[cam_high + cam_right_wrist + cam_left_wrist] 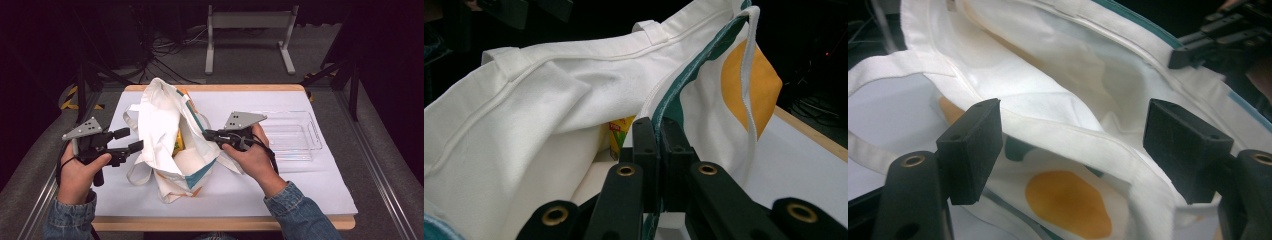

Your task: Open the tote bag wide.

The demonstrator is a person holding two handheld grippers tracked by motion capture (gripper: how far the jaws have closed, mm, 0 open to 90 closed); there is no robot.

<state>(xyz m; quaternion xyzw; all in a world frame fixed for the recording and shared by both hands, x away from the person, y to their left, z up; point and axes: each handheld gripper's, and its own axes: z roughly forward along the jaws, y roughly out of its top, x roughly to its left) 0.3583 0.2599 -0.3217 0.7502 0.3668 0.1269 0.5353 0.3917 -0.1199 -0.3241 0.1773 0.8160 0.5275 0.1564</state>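
Pinching the tote bag's [165, 145] teal rim mid-worktop, the right gripper [656, 150] holds it open; the left gripper [1073, 145], jaws apart, hovers beside. A yellow packet [178, 142] remains inside, seemingly unremoved.

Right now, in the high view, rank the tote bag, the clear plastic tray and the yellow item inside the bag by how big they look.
1. Tote bag, clearly the largest.
2. Clear plastic tray, smaller than the bag.
3. Yellow item, the smallest as seen, though the bag hides most of it, so its full size can't be judged.
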